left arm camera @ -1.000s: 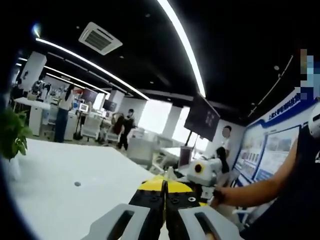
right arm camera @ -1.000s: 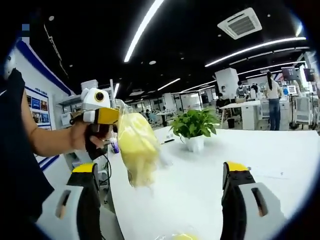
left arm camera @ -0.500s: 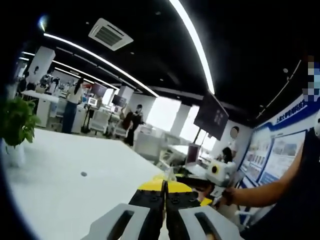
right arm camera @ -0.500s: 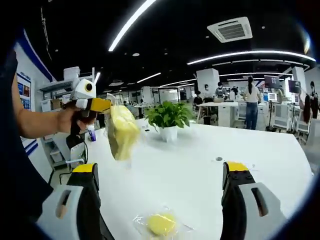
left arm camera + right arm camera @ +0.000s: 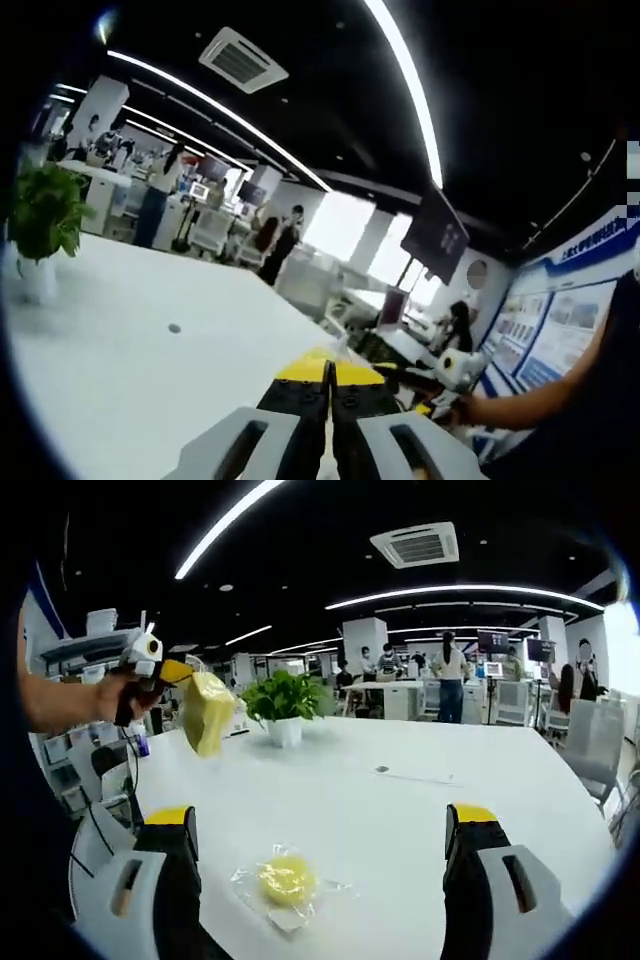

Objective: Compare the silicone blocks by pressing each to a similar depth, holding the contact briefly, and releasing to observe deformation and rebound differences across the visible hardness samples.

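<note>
In the left gripper view we see our left gripper (image 5: 330,385) with its yellow-tipped fingers (image 5: 303,380) pressed together; what they pinch lies beyond the tips and cannot be made out here. Past the fingertips stretches the white table (image 5: 120,370), with a potted plant (image 5: 40,215) far off to the left of the fingers, and to their right the right gripper (image 5: 455,375) sits in a hand at the table's far edge. In the right gripper view our right gripper (image 5: 320,845) has its two fingers (image 5: 175,865) standing wide apart with nothing between them. Ahead of the gap, nearer the left finger, a yellow silicone block in a clear bag (image 5: 283,880) lies flat on the white table. Up and to the left of the fingers, the left gripper is held in a hand (image 5: 120,692), clamped on the top of a second bagged yellow block (image 5: 207,712), which hangs in the air above the table edge, near the potted plant.
</note>
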